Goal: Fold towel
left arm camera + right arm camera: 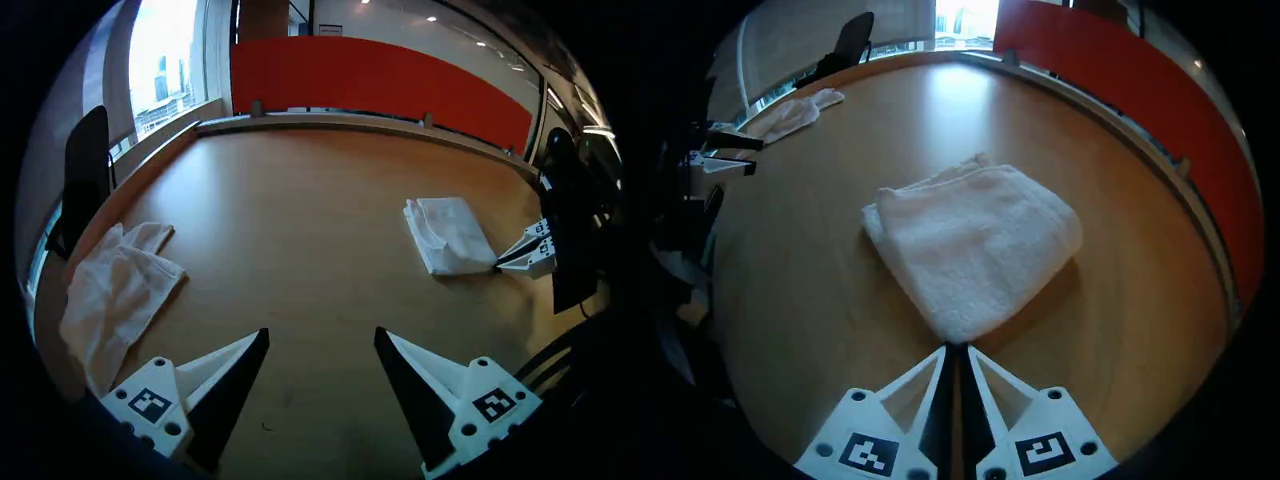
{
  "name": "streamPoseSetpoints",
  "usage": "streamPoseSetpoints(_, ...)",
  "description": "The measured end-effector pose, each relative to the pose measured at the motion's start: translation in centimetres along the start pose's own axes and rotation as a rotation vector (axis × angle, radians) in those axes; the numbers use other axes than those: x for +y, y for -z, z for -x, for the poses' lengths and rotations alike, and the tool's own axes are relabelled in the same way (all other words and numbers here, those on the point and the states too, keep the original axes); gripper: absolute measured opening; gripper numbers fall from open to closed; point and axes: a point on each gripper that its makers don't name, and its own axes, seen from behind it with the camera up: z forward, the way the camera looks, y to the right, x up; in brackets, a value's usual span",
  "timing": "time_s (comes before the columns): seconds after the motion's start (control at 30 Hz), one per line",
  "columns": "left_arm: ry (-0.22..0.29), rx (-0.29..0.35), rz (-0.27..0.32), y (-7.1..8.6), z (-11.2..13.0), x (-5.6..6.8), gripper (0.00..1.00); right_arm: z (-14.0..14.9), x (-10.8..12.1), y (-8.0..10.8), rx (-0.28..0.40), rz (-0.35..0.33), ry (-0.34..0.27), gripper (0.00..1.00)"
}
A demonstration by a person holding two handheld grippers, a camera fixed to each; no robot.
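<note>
Broad wooden table (304,208), taking most of both views. Behind its far edge, a long red partition (376,80). In the left gripper view, at 9 o'clock near the table's edge, a crumpled white cloth (116,296), lying loose and well apart from everything else. At 2 o'clock from the left gripper (320,330), the folded towel (448,236), flat on the wood and well apart from this gripper. Left gripper released, both fingers spread wide, with bare table between them.

In the right gripper view, the same folded towel (976,240) straight ahead at 12 o'clock, thick and neatly doubled, its near corner pointing down to the right gripper (960,348). Right gripper clenched, the two fingers almost together with just a thin line of table showing between. Tips touching the towel's near corner; hard to tell if any cloth is pinched. Seen from the left gripper view at 3 o'clock, this right gripper (498,263) again meeting the towel's corner.
</note>
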Motion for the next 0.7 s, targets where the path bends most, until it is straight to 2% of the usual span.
streamPoseSetpoints(0.4,0.004,0.001,0.007,0.1,0.0,-0.1,0.98,-2.1,0.7,1.1,0.055,0.008,0.008,0.03)
streamPoseSetpoints(0.7,-0.012,0.013,0.017,0.4,-0.5,0.0,0.98,-7.2,2.1,3.9,0.15,0.038,0.04,0.03)
